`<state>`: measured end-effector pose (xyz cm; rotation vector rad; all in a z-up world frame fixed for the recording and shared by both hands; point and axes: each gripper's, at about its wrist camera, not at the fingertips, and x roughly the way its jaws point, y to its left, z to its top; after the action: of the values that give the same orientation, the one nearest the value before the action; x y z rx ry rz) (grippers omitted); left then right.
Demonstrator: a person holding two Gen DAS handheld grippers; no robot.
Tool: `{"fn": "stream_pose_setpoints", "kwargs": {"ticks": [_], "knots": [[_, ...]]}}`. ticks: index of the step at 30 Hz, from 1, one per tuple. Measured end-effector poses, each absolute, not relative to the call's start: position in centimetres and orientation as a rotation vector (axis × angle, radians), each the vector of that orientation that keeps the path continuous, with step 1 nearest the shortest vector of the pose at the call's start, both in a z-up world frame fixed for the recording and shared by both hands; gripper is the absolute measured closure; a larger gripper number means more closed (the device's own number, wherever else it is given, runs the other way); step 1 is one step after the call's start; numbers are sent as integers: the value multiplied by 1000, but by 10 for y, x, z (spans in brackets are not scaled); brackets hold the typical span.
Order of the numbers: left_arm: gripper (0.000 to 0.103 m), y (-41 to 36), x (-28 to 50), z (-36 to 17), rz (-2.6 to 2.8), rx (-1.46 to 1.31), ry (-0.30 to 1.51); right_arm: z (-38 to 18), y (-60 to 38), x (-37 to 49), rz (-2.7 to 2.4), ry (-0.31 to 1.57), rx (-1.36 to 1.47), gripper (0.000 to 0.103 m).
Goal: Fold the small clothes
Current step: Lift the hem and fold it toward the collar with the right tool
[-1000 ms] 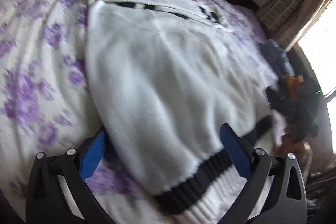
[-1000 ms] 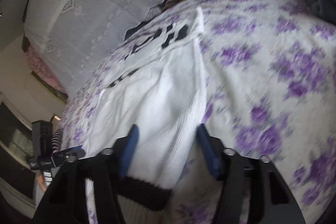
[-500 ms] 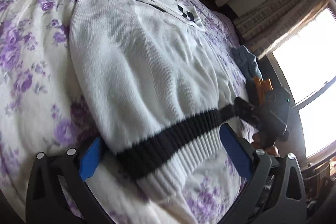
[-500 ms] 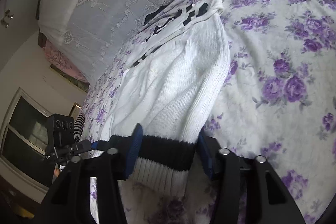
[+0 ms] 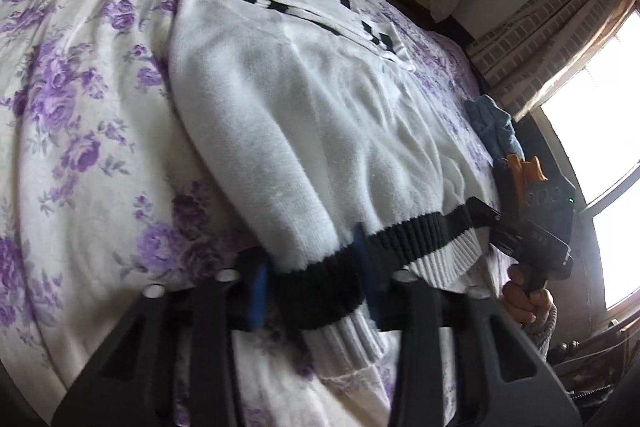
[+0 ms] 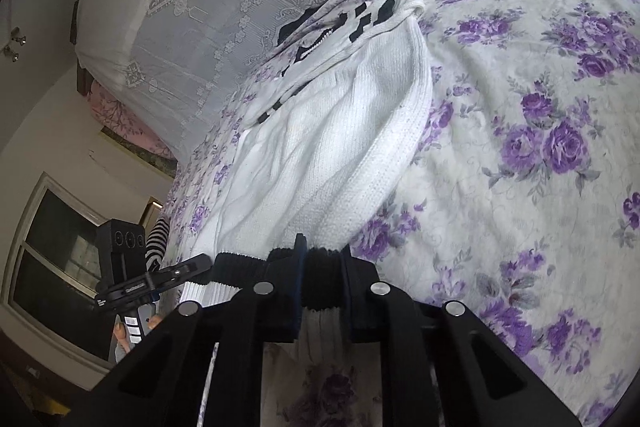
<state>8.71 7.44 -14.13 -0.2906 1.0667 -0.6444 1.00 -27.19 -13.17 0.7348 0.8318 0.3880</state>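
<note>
We pinch sweater (image 5: 304, 131) black hem band (image 5: 412, 235) both ends: left gripper (image 5: 312, 291) and right gripper (image 6: 320, 283) clamped on it, corners held ready for lift-and-fold over floral bedspread (image 6: 540, 107).

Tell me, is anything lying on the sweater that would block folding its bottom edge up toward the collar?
Nothing visible does. Both tools, left and right, grip the sweater at its black hem band, and its white surface up to the collar is bare. The blue cloth lies beside it.
</note>
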Motion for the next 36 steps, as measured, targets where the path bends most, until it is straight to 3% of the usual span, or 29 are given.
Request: {"fn": "stream_pose_setpoints", "kwargs": {"ticks": [3,20,36], "knots": [[83,74,90,-137,-642,-295,1064,-123,-271,6,383,805,716,90],[84,65,118,-77,-636,-198,919,-59,-270,56,386,736,611,90],[84,48,189,-62,-569,-150,899,-53,-281,149,325,741,670,90]]}}
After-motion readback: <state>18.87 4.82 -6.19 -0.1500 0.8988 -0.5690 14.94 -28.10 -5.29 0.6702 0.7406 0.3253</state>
